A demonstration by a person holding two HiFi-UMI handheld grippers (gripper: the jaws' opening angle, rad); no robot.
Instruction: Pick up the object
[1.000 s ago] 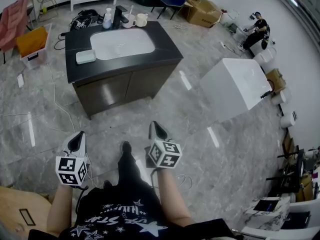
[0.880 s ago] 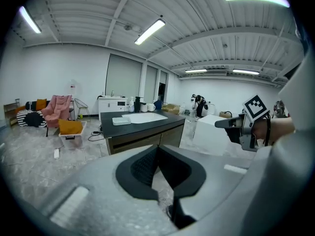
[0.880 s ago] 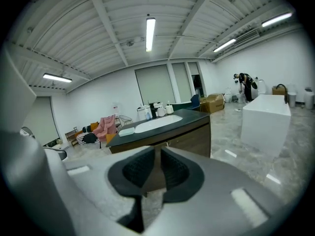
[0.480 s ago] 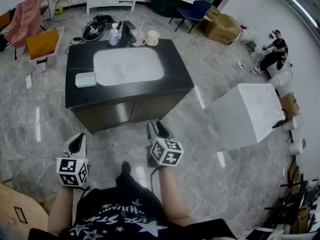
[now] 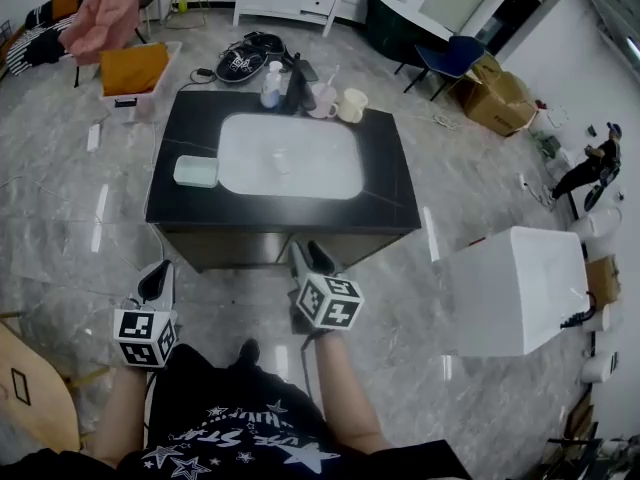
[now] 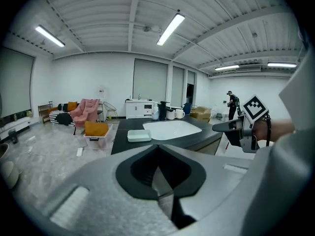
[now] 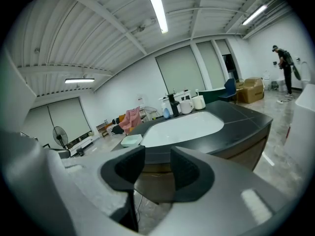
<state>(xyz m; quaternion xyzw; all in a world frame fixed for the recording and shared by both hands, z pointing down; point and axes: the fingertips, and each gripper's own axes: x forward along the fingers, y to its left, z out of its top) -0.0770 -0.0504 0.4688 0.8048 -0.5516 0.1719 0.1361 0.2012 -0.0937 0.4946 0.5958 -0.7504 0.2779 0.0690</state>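
A black vanity counter (image 5: 390,183) with a white sink basin (image 5: 300,158) stands just ahead of me. On it lie a pale soap dish (image 5: 196,171), a bottle (image 5: 272,83), a black faucet (image 5: 294,84) and two cups (image 5: 351,105). Both grippers hang in front of the counter's near edge, touching nothing. My left gripper (image 5: 156,280) is shut and empty, its pads (image 6: 157,173) meeting. My right gripper (image 5: 313,259) is open, with a gap (image 7: 157,173) between its pads and nothing in it. The soap dish (image 6: 139,136) and the right gripper (image 6: 236,131) show in the left gripper view.
A white tub-like block (image 5: 515,288) stands on the floor at the right. An orange bin (image 5: 135,68), a pink cloth on a chair (image 5: 105,13), a blue chair (image 5: 455,58) and cardboard boxes (image 5: 495,98) lie beyond the counter. A wooden board (image 5: 30,398) is at my lower left.
I have walked up to the counter, which now lies close ahead. My right gripper's jaws went from shut to open. The left gripper stayed shut.
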